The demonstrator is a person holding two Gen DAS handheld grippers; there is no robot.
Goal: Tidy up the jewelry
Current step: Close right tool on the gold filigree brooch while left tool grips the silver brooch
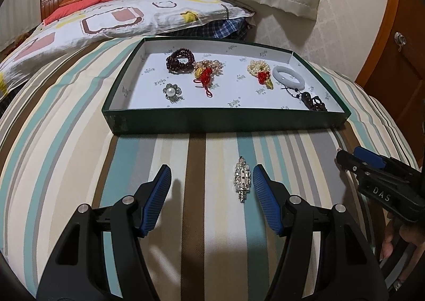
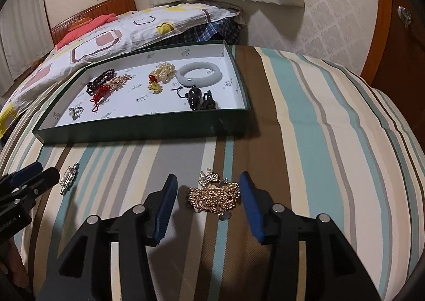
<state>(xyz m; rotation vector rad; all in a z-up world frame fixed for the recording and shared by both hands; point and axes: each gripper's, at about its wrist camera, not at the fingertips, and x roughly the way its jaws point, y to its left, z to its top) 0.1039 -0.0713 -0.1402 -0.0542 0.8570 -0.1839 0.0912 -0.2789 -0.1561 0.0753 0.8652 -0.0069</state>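
Left wrist view: left gripper [image 1: 211,185] jaws apart, empty; silver brooch [image 1: 242,182] lower centre, beside right-hand pad, long axis along jaws. Right gripper [image 2: 207,193] jaws apart, straddling gold brooch [image 2: 213,198], nothing clamped. Tray [image 1: 212,123] above.

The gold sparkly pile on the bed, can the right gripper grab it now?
Probably yes. The gold pile lies between the open right gripper pads on the striped bedspread, nothing covering it.

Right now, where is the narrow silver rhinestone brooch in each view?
Left wrist: narrow silver rhinestone brooch lies low centre, beside the left gripper's right finger.
Right wrist: far left, on the striped cover.
Shared landmark: dark green shallow box behind it.
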